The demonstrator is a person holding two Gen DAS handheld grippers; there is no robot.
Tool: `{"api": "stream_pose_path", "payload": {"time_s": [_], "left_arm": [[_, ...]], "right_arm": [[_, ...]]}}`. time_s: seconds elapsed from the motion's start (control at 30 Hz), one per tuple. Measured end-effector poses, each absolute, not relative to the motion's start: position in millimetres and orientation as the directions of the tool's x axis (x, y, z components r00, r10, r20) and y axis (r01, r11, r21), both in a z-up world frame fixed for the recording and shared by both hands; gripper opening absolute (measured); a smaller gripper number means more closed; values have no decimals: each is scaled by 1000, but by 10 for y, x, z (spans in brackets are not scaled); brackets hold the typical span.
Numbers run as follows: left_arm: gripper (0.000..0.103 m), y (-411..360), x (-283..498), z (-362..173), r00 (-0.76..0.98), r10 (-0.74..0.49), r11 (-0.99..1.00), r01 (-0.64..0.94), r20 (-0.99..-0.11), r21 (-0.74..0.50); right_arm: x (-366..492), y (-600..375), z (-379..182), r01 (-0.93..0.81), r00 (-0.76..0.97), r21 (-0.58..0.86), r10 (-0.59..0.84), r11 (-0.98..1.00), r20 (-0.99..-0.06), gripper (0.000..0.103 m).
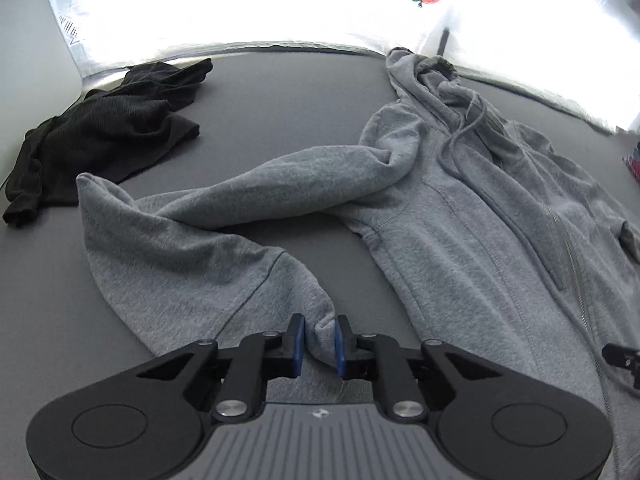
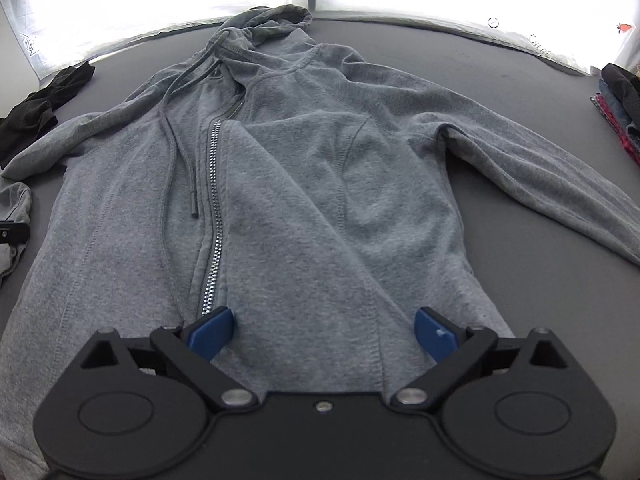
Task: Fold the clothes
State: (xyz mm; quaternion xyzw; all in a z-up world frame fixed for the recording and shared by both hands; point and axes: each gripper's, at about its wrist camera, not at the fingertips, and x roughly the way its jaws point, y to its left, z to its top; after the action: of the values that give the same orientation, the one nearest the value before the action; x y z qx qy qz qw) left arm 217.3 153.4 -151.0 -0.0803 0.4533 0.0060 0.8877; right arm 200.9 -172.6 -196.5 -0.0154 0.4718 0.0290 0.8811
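Grey table [image 1: 280,92]: grey hoodie [image 2: 304,200] (unfolded), black garment [image 1: 108,136].

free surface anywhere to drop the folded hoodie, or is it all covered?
Bare grey surface between the black garment and the hoodie's hood, and a strip below its spread sleeve. Crowded: hoodie fills the middle; stacked clothes at the edge beyond that sleeve.

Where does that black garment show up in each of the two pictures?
Left wrist view: the black garment lies crumpled at upper left on the grey table, beyond the grey hoodie's sleeve.
Right wrist view: only part of it shows, at the far left edge, beside the hoodie's shoulder.
Shared landmark: the hoodie's hood, at the far table edge in both views.
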Motion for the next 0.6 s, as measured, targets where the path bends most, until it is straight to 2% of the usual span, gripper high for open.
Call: {"api": "stream_pose_path", "payload": {"time_s": [0.1, 0.2, 0.3, 0.37, 0.43, 0.5, 0.6], "left_arm": [[16, 1855, 1984, -1026, 680, -82, 959, -146, -728, -245], [16, 2164, 1704, -336, 799, -99, 907, -174, -594, -385], [16, 2431, 1386, 366, 898, 20, 883, -222, -439, -414], [16, 2610, 1248, 670, 923, 107, 874, -264, -369, -408], [16, 2782, 1149, 843, 916, 221, 872, -339, -334, -353], [17, 2941, 1150, 903, 873, 356, 865, -442, -333, -236], [18, 3122, 1287, 704, 766, 499, 831, -556, -405, -28]], "right_arm": [[2009, -1717, -1978, -32, 562, -2, 16, 999, -827, 102], [2000, -1715, -1992, -11, 579, 0, 6, 1000, -815, 103], [1996, -1709, -1994, 2, 589, -1, -2, 1000, -808, 103], [2012, -1700, -1995, 15, 590, 0, -9, 1000, -807, 103], [2024, -1689, -2001, 31, 596, -1, -19, 1000, -803, 103], [2028, -1681, -2005, 44, 600, -1, -27, 999, -800, 103], [2024, -1674, -2008, 53, 603, -1, -33, 999, -797, 103]]}}
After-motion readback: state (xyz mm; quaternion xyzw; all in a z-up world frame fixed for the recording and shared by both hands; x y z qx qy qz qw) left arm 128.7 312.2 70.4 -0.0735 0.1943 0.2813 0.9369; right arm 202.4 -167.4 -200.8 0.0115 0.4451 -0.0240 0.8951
